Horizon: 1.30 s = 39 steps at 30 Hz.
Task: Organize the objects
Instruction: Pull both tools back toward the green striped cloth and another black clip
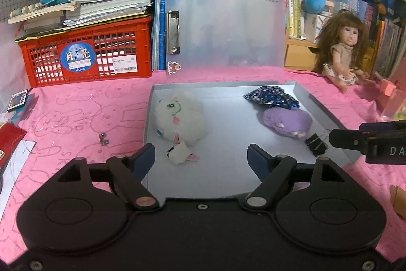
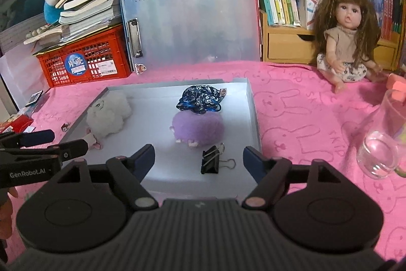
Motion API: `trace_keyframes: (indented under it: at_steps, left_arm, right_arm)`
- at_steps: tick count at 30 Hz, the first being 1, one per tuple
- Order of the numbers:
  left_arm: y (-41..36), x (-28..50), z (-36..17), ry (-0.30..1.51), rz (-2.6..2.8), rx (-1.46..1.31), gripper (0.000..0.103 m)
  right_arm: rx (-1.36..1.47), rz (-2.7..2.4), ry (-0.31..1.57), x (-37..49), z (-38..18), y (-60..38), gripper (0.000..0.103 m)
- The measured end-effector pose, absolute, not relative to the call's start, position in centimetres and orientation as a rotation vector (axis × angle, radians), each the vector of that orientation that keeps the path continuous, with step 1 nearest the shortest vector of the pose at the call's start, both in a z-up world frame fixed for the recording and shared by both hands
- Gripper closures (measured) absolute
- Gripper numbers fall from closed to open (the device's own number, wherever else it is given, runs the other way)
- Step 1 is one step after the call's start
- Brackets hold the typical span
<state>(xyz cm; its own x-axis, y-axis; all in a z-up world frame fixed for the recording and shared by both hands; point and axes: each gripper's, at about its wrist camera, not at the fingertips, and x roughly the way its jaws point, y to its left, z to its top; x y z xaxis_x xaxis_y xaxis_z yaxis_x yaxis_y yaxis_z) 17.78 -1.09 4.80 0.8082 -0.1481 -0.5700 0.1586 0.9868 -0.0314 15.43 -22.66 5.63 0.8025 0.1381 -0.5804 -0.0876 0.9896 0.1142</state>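
A grey tray (image 1: pixel 317 103) (image 2: pixel 252 103) lies on the pink cloth. In it are a white plush (image 1: pixel 177 118) (image 2: pixel 107 114), a purple plush (image 1: pixel 286 122) (image 2: pixel 198 127), a blue patterned pouch (image 1: pixel 271 97) (image 2: pixel 200 95) and a black binder clip (image 1: pixel 316 144) (image 2: pixel 210 163). A small white toy piece (image 1: pixel 181 153) lies by the white plush. My left gripper (image 1: pixel 201 156) is open and empty over the tray's near edge. My right gripper (image 2: pixel 199 156) is open and empty, just before the binder clip.
A red crate (image 1: pixel 83 52) (image 2: pixel 83 60) with stacked books stands at the back left, a frosted clipboard (image 1: pixel 225 24) (image 2: pixel 192 22) behind the tray, a doll (image 1: pixel 342 50) (image 2: pixel 347 34) at the back right. A glass jar (image 2: pixel 380 144) is on the right. A small metal clip (image 1: pixel 103 138) lies left of the tray.
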Motion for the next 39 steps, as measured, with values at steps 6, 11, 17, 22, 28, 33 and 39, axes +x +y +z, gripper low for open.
trace_keyframes:
  at_steps: [6, 11, 17, 22, 28, 33, 39]
  left_arm:
    - [-0.7, 16.3, 5.2, 0.595, -0.175, 0.003, 0.022]
    - [-0.4, 15.0, 5.3, 0.587, -0.182, -0.003, 0.021]
    - [0.2, 13.4, 5.1, 0.581, -0.183, -0.017, 0.021]
    - [0.6, 12.3, 4.9, 0.580, -0.182, -0.013, 0.020]
    - [1.0, 11.3, 4.4, 0.586, -0.176, -0.006, 0.020]
    - [1.3, 10.6, 4.0, 0.592, -0.168, -0.006, 0.020]
    - [1.6, 9.7, 3.4, 0.601, -0.165, -0.008, 0.019]
  right_arm:
    - [0.055, 0.130, 0.610, 14.0, 5.7, -22.3, 0.016]
    - [0.019, 0.130, 0.604, 13.0, 5.4, -21.9, 0.015]
    - [0.026, 0.131, 0.613, 12.0, 5.1, -21.9, 0.015]
    - [0.025, 0.128, 0.614, 11.3, 4.8, -21.8, 0.015]
    - [0.009, 0.128, 0.616, 10.6, 4.5, -21.6, 0.015]
    - [0.013, 0.129, 0.623, 10.1, 4.0, -21.5, 0.015]
    - [0.014, 0.124, 0.631, 9.4, 3.5, -21.7, 0.015]
